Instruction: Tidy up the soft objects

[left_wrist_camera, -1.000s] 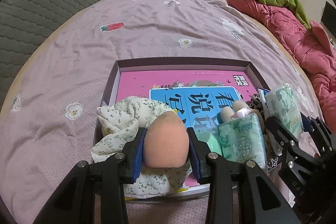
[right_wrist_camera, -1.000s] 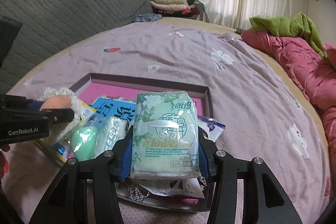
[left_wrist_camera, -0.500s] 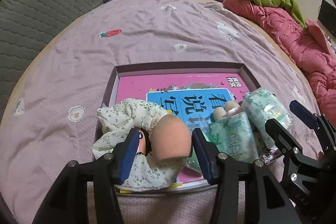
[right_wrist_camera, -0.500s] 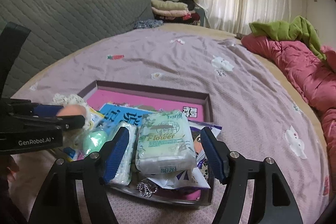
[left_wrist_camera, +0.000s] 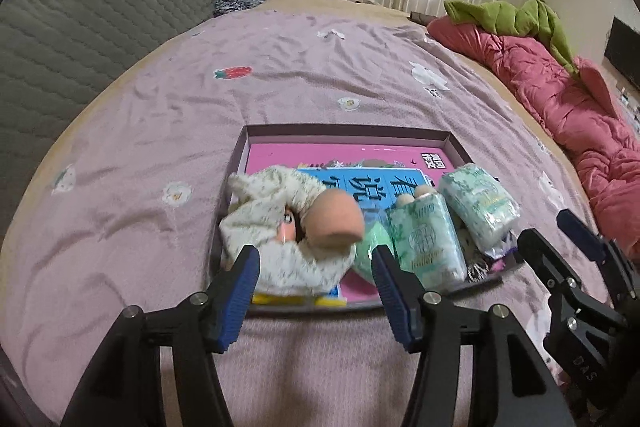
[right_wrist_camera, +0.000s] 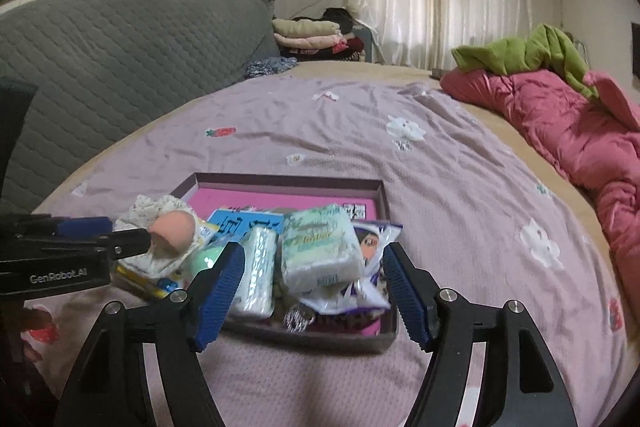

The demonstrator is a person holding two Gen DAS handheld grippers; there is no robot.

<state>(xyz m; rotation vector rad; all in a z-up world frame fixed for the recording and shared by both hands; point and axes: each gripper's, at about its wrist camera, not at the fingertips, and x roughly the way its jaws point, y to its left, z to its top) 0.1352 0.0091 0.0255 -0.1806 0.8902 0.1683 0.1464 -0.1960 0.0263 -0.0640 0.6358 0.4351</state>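
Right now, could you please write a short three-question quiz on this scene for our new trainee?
1. True or false: the left gripper is shut on the peach sponge.
2. Where does the tissue pack in front of the right gripper lie? A in the box; B on the red quilt; C on the clothes pile.
3. What colour are the gripper pads?

Key: 1 false, its jaws have just been opening and nothing is held; 2 A; 3 blue.
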